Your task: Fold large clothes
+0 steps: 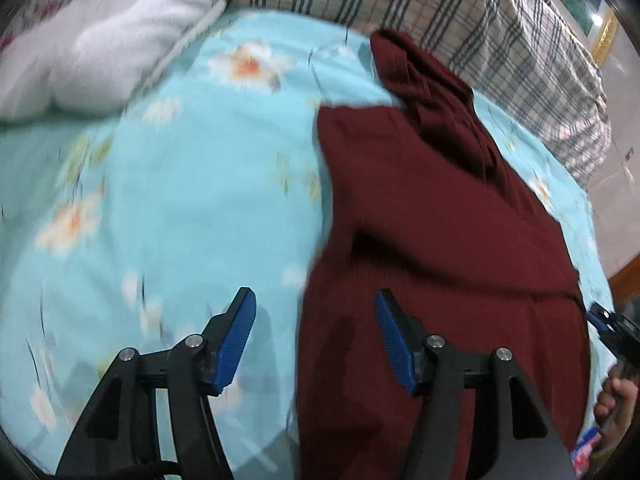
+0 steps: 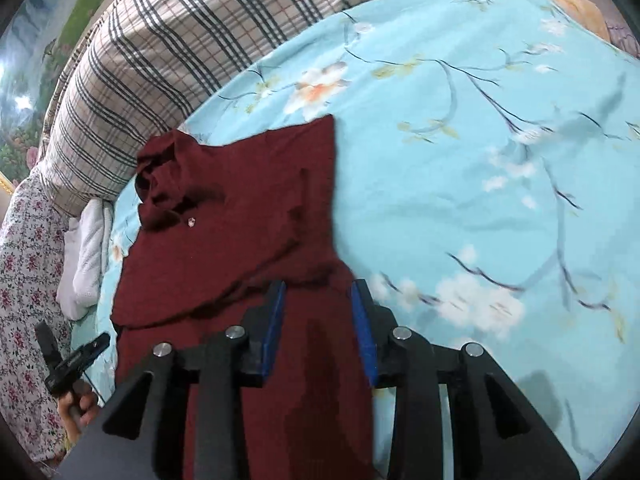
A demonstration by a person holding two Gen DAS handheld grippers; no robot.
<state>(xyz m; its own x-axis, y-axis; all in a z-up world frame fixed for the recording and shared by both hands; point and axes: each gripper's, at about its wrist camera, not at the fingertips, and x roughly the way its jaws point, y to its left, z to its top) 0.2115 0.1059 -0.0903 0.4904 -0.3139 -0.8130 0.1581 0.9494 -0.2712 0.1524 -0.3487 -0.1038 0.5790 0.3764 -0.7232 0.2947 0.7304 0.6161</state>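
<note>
A dark red knit garment (image 1: 432, 248) lies partly folded on a light blue floral bedsheet (image 1: 192, 184). Its collar (image 1: 416, 68) points toward the plaid bedding. My left gripper (image 1: 316, 300) is open and empty, hovering over the garment's left edge, with one blue pad over the sheet and the other over the cloth. In the right wrist view the garment (image 2: 240, 216) shows a folded-over sleeve layer. My right gripper (image 2: 318, 286) is open and empty, above the garment's lower right part. Each gripper shows at the edge of the other's view, the right one (image 1: 612, 328) and the left one (image 2: 68, 360).
A plaid quilt (image 1: 460, 20) is bunched along the far side of the bed, and shows in the right wrist view (image 2: 168, 40). A white towel (image 1: 120, 44) lies at the far left. A floral-print fabric (image 2: 28, 280) lies beside the bed.
</note>
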